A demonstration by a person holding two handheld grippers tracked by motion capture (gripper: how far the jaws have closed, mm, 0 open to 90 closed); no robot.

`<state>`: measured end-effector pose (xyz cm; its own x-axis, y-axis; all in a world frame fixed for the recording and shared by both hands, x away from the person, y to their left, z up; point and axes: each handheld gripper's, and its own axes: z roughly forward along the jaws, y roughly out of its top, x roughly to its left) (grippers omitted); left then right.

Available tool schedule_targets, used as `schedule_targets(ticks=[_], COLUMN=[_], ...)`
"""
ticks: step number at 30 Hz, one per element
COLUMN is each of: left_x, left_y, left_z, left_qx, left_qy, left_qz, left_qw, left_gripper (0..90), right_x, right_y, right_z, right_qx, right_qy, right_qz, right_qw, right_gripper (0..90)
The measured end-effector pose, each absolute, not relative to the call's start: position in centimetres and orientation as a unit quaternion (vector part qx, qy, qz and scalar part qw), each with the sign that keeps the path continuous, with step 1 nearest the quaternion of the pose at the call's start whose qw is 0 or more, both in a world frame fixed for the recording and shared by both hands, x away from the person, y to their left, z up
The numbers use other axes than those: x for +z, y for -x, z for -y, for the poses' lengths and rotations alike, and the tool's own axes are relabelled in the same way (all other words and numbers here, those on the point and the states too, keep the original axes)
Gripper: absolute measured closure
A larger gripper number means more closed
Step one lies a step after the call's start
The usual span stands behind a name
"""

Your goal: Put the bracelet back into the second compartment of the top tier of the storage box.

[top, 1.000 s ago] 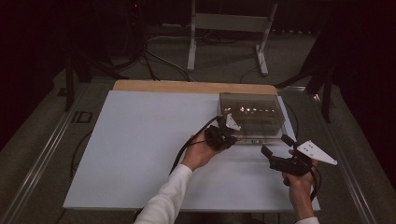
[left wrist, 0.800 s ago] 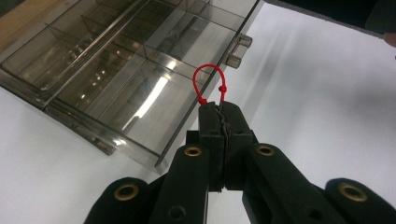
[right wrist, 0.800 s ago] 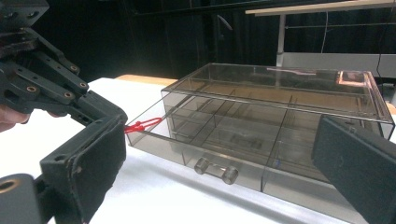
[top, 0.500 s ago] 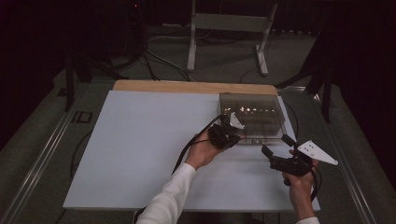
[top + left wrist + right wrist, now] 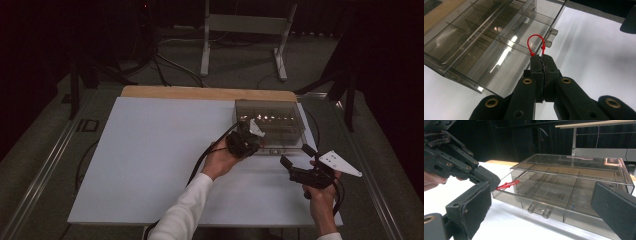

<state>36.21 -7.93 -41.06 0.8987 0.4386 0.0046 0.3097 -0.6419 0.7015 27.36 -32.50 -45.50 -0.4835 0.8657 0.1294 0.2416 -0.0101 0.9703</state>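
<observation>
A small red loop of thin cord or elastic (image 5: 535,43) is pinched at its knotted ends by the clenched left tongs (image 5: 541,58), held just above the open drawer of the smoky transparent plastic compartment box (image 5: 270,120). It is judged light, limp and easily dropped. The right tongs (image 5: 295,156) are spread, empty, near the box's front on the white tabletop (image 5: 150,150).

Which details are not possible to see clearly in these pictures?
- Red loop: its lower ends, hidden between the shut jaws of the left gripper, left gripper view.
- Drawer box: compartment contents, too small and glary in the high view.
- Right gripper: jaw tips cut off by the frame edges, right gripper view.
</observation>
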Motion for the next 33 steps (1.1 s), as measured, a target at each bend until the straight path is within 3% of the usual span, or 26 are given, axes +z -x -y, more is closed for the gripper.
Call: schedule_targets(ticks=[33], left_x=[-40.7], left_y=[-37.5], left_z=[9.9], left_qx=[0.091], left_qy=[-0.905], left_qz=[-0.207], left_qw=[0.359], left_gripper=[90.0], right_x=[-45.5], right_y=[-27.3], right_z=[32.6], right_qx=[0.568], right_qy=[-0.428], right_qz=[-0.647], right_qw=[0.275], right_gripper=[3.3])
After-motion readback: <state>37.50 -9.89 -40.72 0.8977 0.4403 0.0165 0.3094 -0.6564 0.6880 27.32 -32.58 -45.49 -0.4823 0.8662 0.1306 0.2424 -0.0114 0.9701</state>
